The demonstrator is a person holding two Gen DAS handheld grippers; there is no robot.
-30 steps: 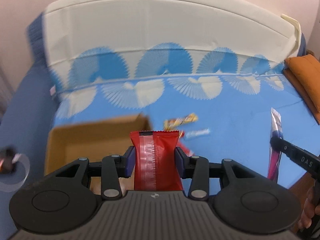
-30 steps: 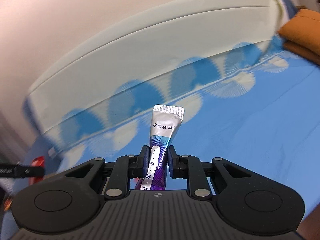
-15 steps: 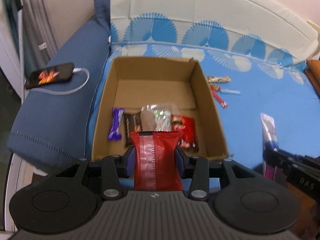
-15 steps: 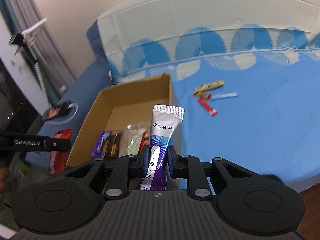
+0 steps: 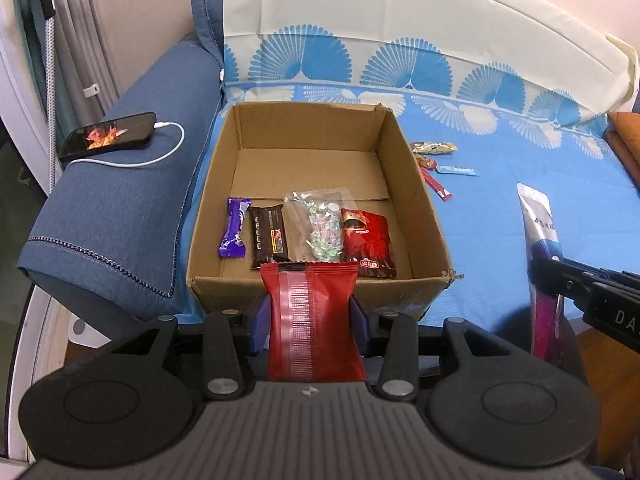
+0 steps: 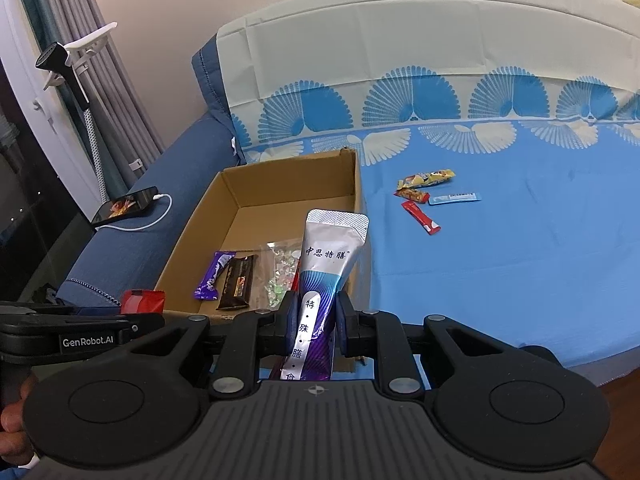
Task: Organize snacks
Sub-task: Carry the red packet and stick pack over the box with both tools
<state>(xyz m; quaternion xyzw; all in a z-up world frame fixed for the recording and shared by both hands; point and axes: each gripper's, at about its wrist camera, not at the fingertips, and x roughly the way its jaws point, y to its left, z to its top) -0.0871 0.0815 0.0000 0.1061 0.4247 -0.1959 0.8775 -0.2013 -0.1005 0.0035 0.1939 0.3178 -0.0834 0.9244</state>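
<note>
A black phone lies on the dark blue sofa arm; the left gripper clamps a red foil snack packet at the near edge of the open cardboard box, which already holds perhaps four snacks; the right gripper pinches a silver-and-purple sachet beside the box's right wall.

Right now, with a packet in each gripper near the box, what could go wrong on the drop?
The red packet in the left gripper sits at the cardboard box's near wall and may fall outside if released early. The silver-purple pouch in the right gripper stands tall and may catch the box's right wall.
</note>
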